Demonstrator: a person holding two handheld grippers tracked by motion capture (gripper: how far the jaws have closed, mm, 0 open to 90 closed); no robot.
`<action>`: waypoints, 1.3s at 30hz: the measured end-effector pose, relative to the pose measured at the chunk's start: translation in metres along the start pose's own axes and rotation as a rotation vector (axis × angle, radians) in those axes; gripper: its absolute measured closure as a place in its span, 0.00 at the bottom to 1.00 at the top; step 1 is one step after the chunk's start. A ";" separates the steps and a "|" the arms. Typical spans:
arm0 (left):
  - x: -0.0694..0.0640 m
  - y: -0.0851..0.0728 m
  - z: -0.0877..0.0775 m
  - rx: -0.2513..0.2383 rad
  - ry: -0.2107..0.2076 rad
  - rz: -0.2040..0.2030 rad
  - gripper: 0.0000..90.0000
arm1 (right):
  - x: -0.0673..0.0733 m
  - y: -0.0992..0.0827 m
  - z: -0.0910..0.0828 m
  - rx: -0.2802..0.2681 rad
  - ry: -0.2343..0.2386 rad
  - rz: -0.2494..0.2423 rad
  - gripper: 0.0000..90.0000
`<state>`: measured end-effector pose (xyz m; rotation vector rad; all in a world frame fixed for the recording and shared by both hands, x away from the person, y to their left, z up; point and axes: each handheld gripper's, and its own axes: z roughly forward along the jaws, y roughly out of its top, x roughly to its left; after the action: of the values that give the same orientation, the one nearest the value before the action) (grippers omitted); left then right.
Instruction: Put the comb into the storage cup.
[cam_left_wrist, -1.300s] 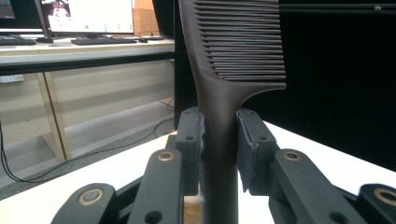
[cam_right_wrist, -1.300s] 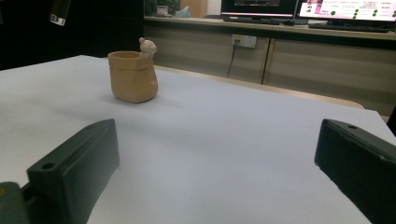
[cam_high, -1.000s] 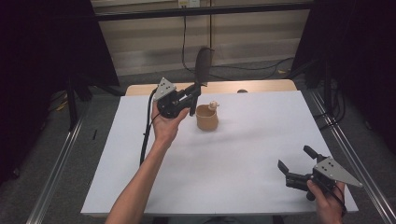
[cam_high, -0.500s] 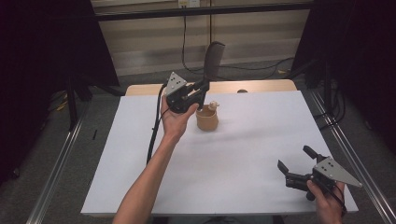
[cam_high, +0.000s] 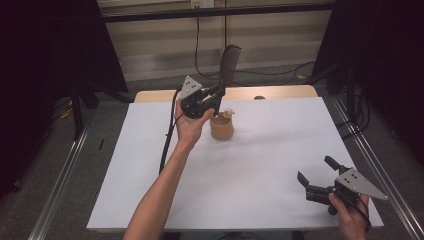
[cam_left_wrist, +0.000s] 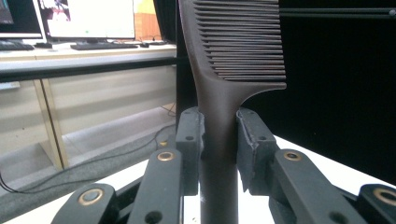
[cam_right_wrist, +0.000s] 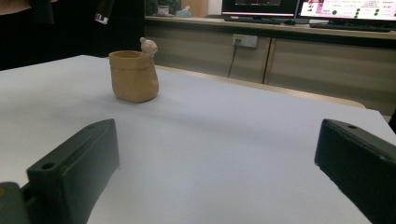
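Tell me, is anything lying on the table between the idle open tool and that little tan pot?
Nothing: in the right gripper view, bare white table runs from the right tool to the tan pot.

Dim room with dark, murky edges; even overhead light brightens the white table (cam_high: 260, 165), shadows soft.

A dark brown comb (cam_left_wrist: 233, 70) sits between the black jaws of the left gripper (cam_high: 217, 95). Just beside it stands a tan pot (cam_high: 221, 127) with a cream figure on its rim, on a white table (cam_high: 250, 165).
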<state>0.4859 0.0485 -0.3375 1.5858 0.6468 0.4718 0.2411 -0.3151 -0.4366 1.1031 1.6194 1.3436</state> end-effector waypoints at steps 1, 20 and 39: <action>0.001 -0.001 0.001 0.004 0.001 0.008 0.81 | 0.000 0.000 0.000 0.001 0.002 0.002 0.00; 0.008 -0.026 0.019 0.042 0.017 0.001 0.81 | 0.000 0.000 -0.001 0.001 -0.001 0.002 0.00; 0.017 -0.045 0.031 0.055 0.037 -0.004 0.81 | 0.000 0.000 -0.001 0.003 0.003 0.004 0.00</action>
<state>0.5130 0.0381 -0.3868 1.6300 0.6965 0.4851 0.2398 -0.3159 -0.4365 1.1073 1.6228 1.3464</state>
